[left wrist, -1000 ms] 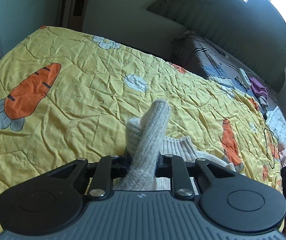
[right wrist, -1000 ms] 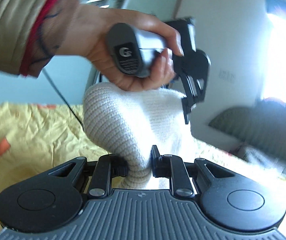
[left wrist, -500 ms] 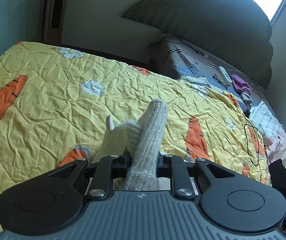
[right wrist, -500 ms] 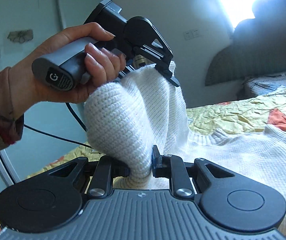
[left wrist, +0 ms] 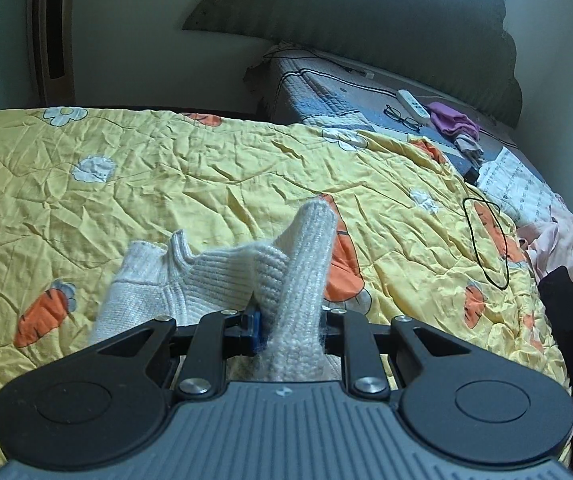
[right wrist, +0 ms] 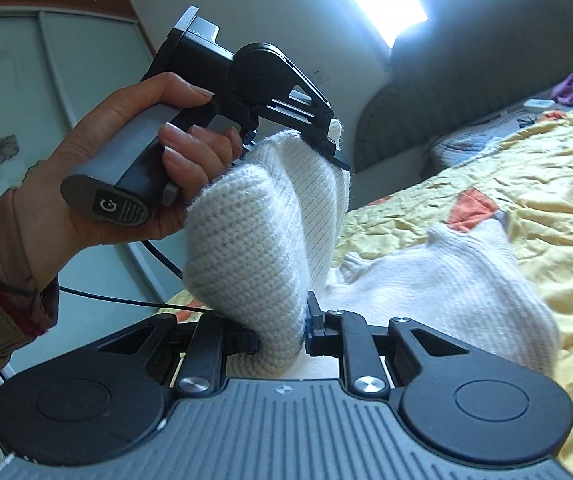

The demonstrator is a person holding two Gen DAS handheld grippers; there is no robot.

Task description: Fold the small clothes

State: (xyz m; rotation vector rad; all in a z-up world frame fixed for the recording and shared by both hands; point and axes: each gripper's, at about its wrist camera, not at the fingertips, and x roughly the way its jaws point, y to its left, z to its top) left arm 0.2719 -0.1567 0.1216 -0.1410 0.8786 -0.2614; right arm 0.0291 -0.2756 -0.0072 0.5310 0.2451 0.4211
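A small white knitted sweater is held above a yellow carrot-print quilt. My left gripper is shut on a bunched fold of the sweater, which sticks up between its fingers. In the right wrist view, my right gripper is shut on another thick fold of the same sweater. The left gripper shows there too, held by a hand and clamping the knit up high. The rest of the sweater trails onto the quilt.
A dark padded headboard stands behind the bed. Near it lie glasses, a white remote and purple cloth. A black cord loop rests on the quilt; more clothes pile at the right edge.
Both grippers have swept sideways across the bed with the sweater still clamped. The right gripper rolled, so the bed now appears level on its right. The sweater has spread out onto the quilt.
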